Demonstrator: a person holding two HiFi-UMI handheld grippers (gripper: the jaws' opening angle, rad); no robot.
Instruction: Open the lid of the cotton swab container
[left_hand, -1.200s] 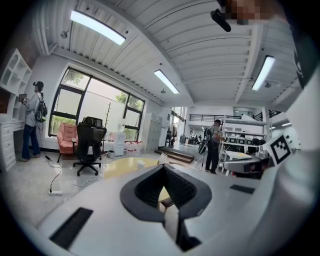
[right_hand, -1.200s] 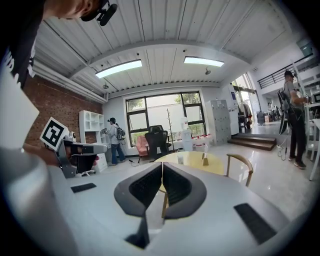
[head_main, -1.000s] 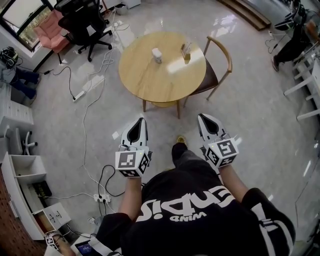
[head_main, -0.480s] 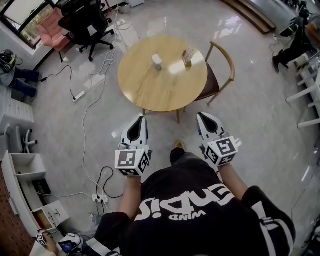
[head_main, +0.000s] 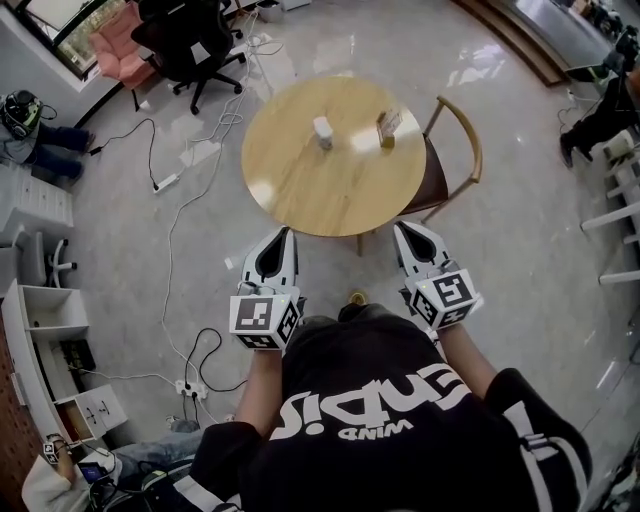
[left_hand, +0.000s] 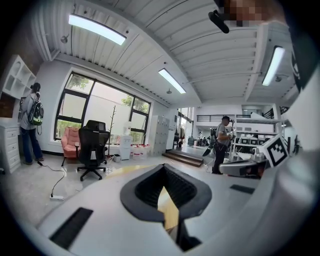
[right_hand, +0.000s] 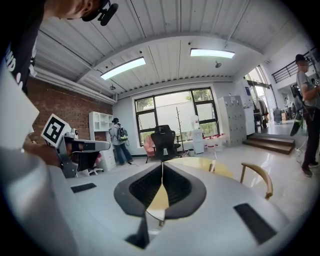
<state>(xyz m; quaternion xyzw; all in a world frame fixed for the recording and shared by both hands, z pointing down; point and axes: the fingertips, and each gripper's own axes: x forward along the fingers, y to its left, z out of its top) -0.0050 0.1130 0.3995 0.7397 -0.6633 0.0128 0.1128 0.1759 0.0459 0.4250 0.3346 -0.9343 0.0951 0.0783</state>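
Head view shows two small things standing upright on a round wooden desk (head_main: 300, 185), and at this size I cannot tell which is the cotton swab container: a small white container (head_main: 323, 131) near the desk's middle, and a clear-and-tan container (head_main: 387, 127) to its right, near the edge; they stand apart from each other. A wooden chair (head_main: 421, 186) with a dark seat is tucked against the desk's right side, just beside the clear-and-tan container. The near half of the desk top lies between both things and the person. The left claw (head_main: 286, 233) and right claw (head_main: 399, 229) are held side by side in front of the person, pointing at the desk, short of its near edge and well apart from both containers. In the left gripper view the left claw (left_hand: 165, 186) has its jaws pressed together with nothing between them; the right gripper view shows the right claw (right_hand: 161, 179) closed and empty as well, with the desk and chair beyond it. Left of the desk, cables (head_main: 185, 215) and a power strip (head_main: 167, 184) trail over the glossy floor. A black office chair (head_main: 190, 40) and a pink chair (head_main: 115, 50) stand farther off, and white shelving (head_main: 30, 335) lines the left wall.
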